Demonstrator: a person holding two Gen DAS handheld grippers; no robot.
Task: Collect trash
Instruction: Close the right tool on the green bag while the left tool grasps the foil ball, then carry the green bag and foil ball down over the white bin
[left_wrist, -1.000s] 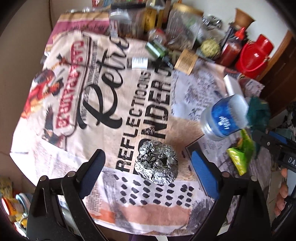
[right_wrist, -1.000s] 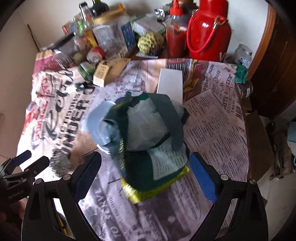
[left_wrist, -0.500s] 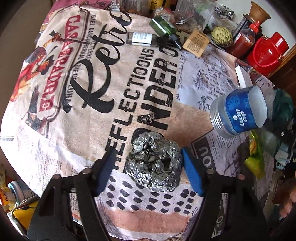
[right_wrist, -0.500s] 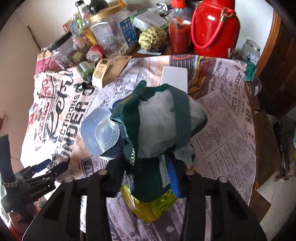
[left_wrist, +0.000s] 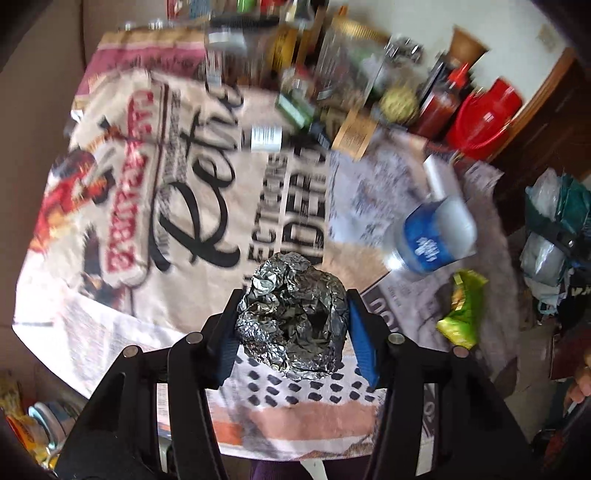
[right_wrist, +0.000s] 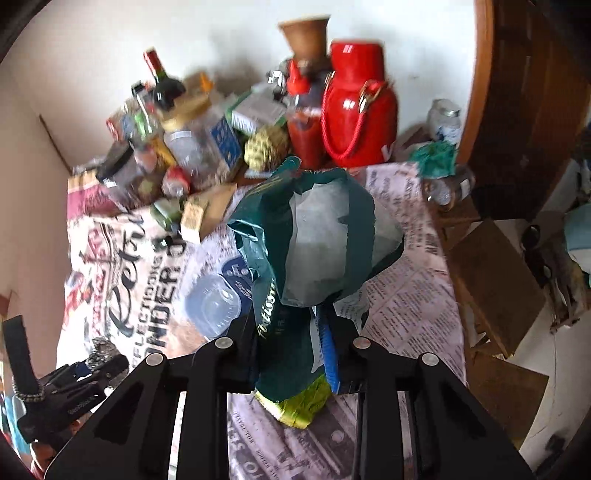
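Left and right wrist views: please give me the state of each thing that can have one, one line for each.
Left gripper: fingers closing on the foil ball, pads against its sides.
Foil ball: crumpled, gripped.
Right gripper: fingers closing on the green bag.
Green bag: crumpled, mouth open, pinched at its lower part.
Blue container: lying on its side.
Red flask: upright, closed.

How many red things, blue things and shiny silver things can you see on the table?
Red: 2, the red jug and the red sauce bottle.
Blue: 1, the blue tub lying on its side.
Shiny silver: 1, the foil ball, held in the left gripper.
Total: 4.
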